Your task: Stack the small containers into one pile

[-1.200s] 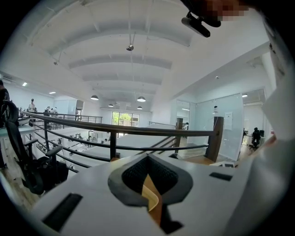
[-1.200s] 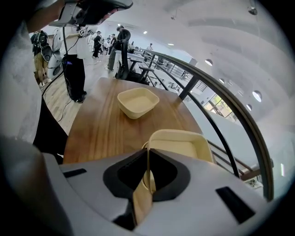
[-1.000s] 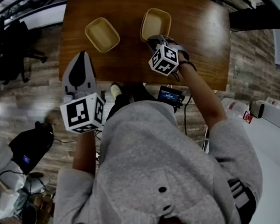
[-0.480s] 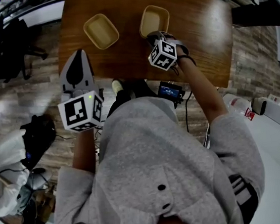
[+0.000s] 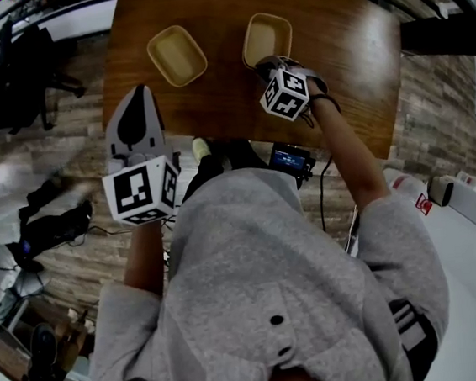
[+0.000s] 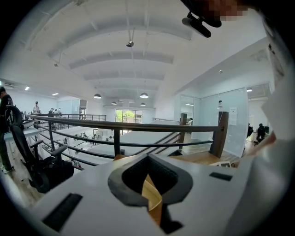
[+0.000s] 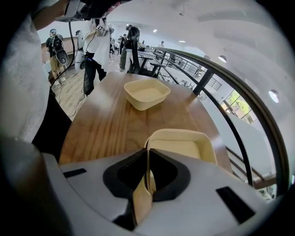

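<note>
Floor clutter (image 5: 51,224) elsewhere; container (image 5: 176,55) on table (image 5: 351,55)

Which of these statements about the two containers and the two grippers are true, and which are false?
1. The left container and the right container are both empty. True.
2. One container is nested inside the other. False: they are apart, side by side.
3. The right gripper is shut on the right container's near wall. True.
4. The left gripper holds the left container. False: it is shut on nothing, clear of that container.
</note>
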Demonstrator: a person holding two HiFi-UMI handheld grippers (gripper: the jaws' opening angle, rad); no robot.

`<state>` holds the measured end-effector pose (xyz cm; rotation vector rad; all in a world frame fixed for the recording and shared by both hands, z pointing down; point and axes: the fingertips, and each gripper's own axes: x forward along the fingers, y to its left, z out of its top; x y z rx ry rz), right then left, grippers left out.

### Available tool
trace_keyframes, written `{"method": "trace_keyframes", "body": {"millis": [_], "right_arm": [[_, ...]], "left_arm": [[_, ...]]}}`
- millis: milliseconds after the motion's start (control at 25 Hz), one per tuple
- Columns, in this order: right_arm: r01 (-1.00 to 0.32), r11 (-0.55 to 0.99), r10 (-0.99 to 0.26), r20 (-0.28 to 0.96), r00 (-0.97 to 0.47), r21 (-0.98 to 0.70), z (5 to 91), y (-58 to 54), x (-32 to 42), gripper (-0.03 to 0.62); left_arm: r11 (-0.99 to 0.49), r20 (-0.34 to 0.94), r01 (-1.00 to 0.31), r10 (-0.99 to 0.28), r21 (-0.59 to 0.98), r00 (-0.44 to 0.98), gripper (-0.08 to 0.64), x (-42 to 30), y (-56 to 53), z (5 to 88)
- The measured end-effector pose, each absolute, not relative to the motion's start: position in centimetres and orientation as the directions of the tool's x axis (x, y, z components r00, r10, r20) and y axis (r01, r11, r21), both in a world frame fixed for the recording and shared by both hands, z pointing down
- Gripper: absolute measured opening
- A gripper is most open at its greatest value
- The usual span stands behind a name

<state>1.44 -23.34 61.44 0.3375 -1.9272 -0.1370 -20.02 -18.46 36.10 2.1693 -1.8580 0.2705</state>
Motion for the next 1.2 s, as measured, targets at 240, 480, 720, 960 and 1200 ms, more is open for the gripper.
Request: {"method": "trace_keyframes", "body": {"millis": [240, 480, 720, 960, 1200], "right_arm": [[-0.192, 0.949, -0.304, 0.88, -0.364, 0.249, 60.7, -23.5, 1.4, 0.062], [-0.219, 0.945, -0.311, 0.87, -0.383, 0.242, 60.0, -23.1, 1.6, 0.074], [-0.288, 0.921, -0.367, 0.83, -0.421, 0.261, 58.0, -23.5, 1.4, 0.064], [-0.508, 0.823, -0.519, 0.701, -0.489, 0.254, 52.6, -23.2, 2.5, 0.015], [-0.771, 0.627, -0.704, 0.504, -0.5, 0.111, 45.1, -22.1, 6.6, 0.015]], "left_arm": [[-0.146, 0.317, -0.986, -0.934, 0.081, 0.164, 0.011, -19.7, -18.5, 36.1], [-0.172, 0.313, -0.982, -0.931, 0.079, 0.188, 0.011, -18.9, -19.0, 35.9], [-0.201, 0.307, -0.977, -0.927, 0.076, 0.215, 0.011, -18.5, -19.3, 35.9], [-0.246, 0.297, -0.967, -0.92, 0.07, 0.255, 0.011, -17.4, -18.9, 35.7], [-0.318, 0.322, -0.947, -0.893, 0.04, 0.314, 0.011, -14.8, -18.2, 36.7]]}}
